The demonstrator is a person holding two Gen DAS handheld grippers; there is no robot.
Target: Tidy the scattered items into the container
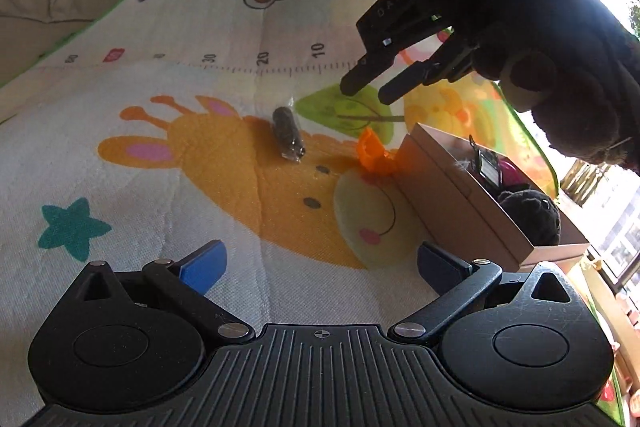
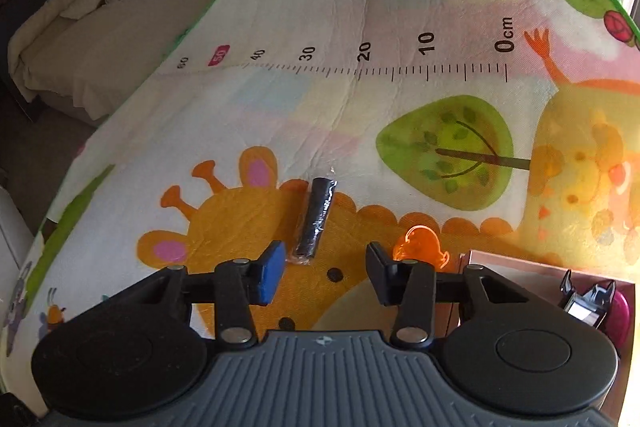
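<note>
Left wrist view: left tool (image 1: pixel 318 263) hangs over the play mat (image 1: pixel 120 163), jaws wide, nothing between the blue pads. Dark wrapped roll (image 1: pixel 289 135) lies loose on the giraffe print, well ahead of the tool. Orange plastic piece (image 1: pixel 374 157) sits on the mat just beside the corner of the cardboard box (image 1: pixel 452 187). Box holds a dark plush toy (image 1: pixel 530 215) plus some small dark and pink items, too small to identify. Right tool (image 1: pixel 366 91) comes in from upper right, above the mat, jaws partly apart, nothing in them. A brown plush (image 1: pixel 560 107) sits close behind it at the frame's right; can't tell what supports it.

Right wrist view: right tool (image 2: pixel 326 275) points down at the mat (image 2: pixel 400 7), jaws at a middling gap, empty. Roll (image 2: pixel 314 221) lies just ahead of the left pad, not touching. Orange piece (image 2: pixel 420 241) just past the right finger, next to the box (image 2: pixel 540 263) at lower right.
</note>
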